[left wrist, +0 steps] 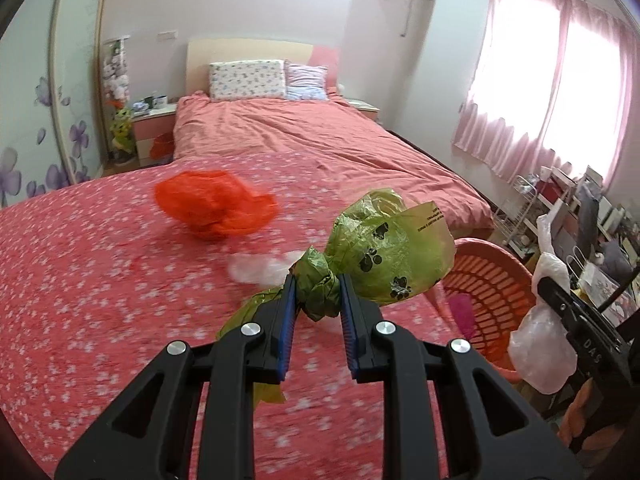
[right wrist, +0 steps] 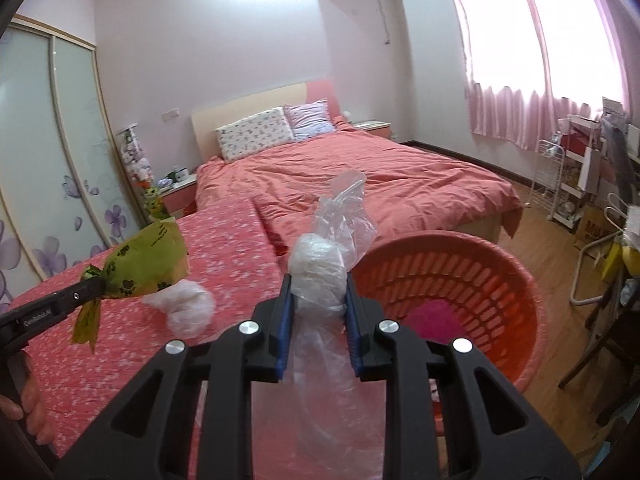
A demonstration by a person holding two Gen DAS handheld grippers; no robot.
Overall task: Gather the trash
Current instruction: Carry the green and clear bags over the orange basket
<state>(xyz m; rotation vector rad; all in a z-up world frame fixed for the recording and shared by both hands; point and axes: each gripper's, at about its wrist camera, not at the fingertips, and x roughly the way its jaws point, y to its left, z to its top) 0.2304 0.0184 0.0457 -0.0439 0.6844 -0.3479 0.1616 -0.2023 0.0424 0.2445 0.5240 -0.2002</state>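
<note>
The green bag (left wrist: 376,256), printed with black paw marks, is knotted at its neck, and the left hand-held gripper (left wrist: 318,294) is clamped on that knot, jaws narrow, with the bag's bulging body beyond its tips and a loose tail hanging below. It looks light, soft and crinkly; I judge the knot the best place to hold it, since the thin film elsewhere would slip or tear.

The clear plastic bag (right wrist: 320,276) sits pinched between the narrow jaws of the right hand-held gripper (right wrist: 318,296), its twisted top standing above the tips and a limp length trailing down toward the camera. It seems nearly weightless and slippery, so the bunched middle is the surest hold.

Just beyond and to the right of the right hand-held gripper stands the orange basket (right wrist: 496,264), with something pink (right wrist: 434,318) at its bottom.

The left wrist view alone shows an orange bag (left wrist: 214,206) lying on the bed (left wrist: 100,280), ahead and to the left of its hand-held gripper. The right wrist view shows more of the basket's inside and another clear wad (right wrist: 188,306) on the bed, under the green bag.
</note>
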